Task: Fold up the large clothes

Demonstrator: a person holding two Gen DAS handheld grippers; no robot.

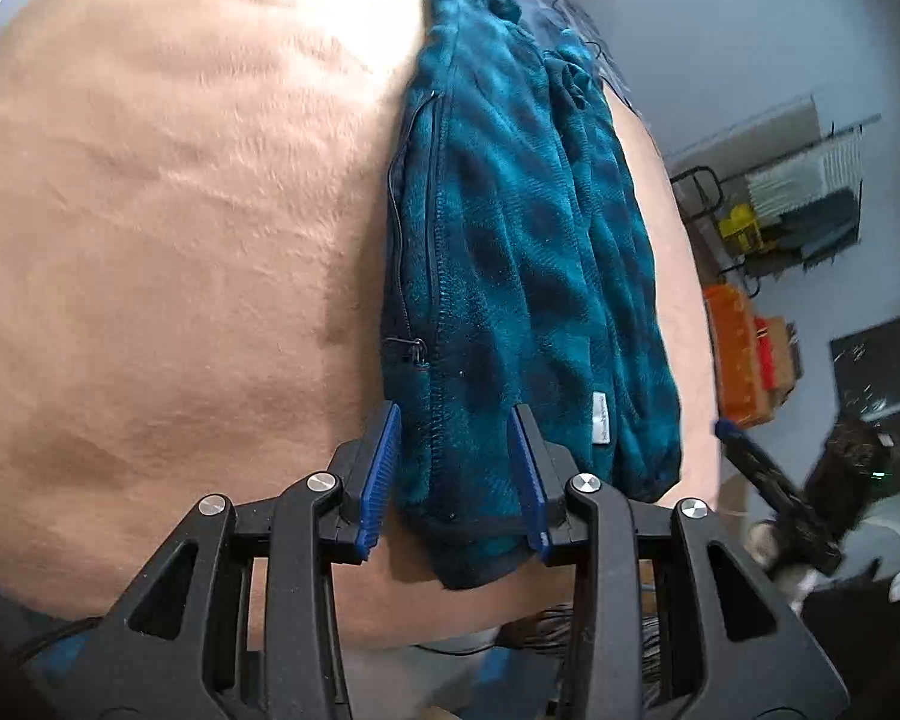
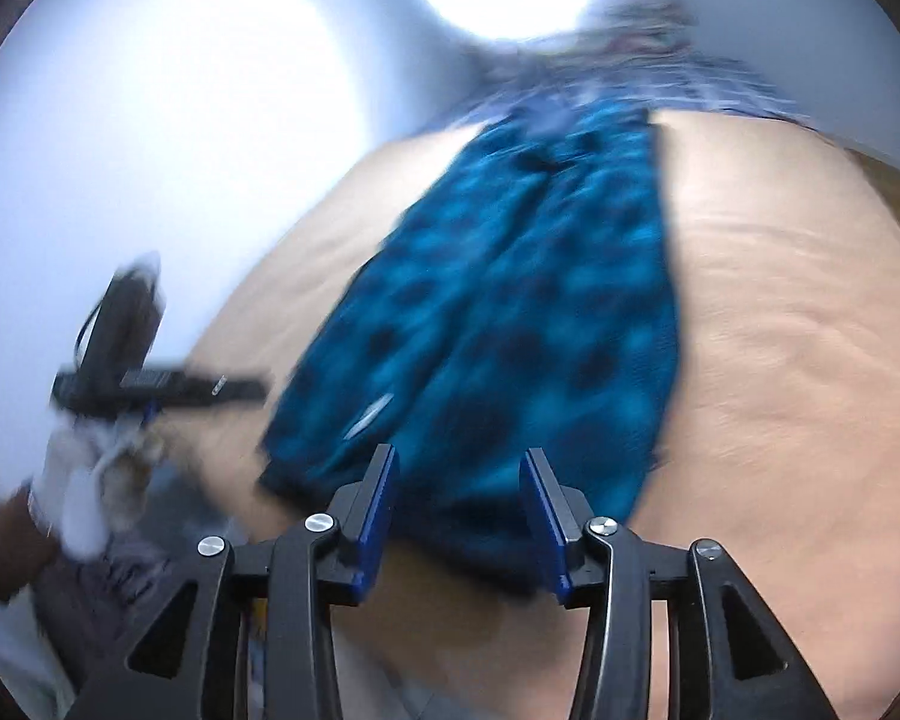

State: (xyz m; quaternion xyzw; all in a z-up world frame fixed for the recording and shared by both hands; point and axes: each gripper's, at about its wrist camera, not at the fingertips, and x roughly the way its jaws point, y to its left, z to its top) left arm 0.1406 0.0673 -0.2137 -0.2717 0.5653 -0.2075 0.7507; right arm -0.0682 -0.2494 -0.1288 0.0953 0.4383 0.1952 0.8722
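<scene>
A teal-and-navy fleece jacket (image 1: 510, 276) lies folded lengthwise into a long strip on a beige blanket (image 1: 168, 252). Its zipper runs along the left edge and a small white label sits near the hem. My left gripper (image 1: 455, 468) is open, its blue pads on either side of the hem end, close above the cloth. The jacket also shows, blurred, in the right wrist view (image 2: 510, 324). My right gripper (image 2: 459, 498) is open above the same hem end, holding nothing. The right gripper also shows in the left wrist view (image 1: 780, 498); the left gripper also shows in the right wrist view (image 2: 150, 384).
The blanket's near edge (image 1: 390, 612) drops off just below the hem. An orange box (image 1: 735, 354) and a wire rack with yellow items (image 1: 768, 222) stand by the wall on the right. A patterned cloth pile (image 2: 648, 66) lies past the jacket's far end.
</scene>
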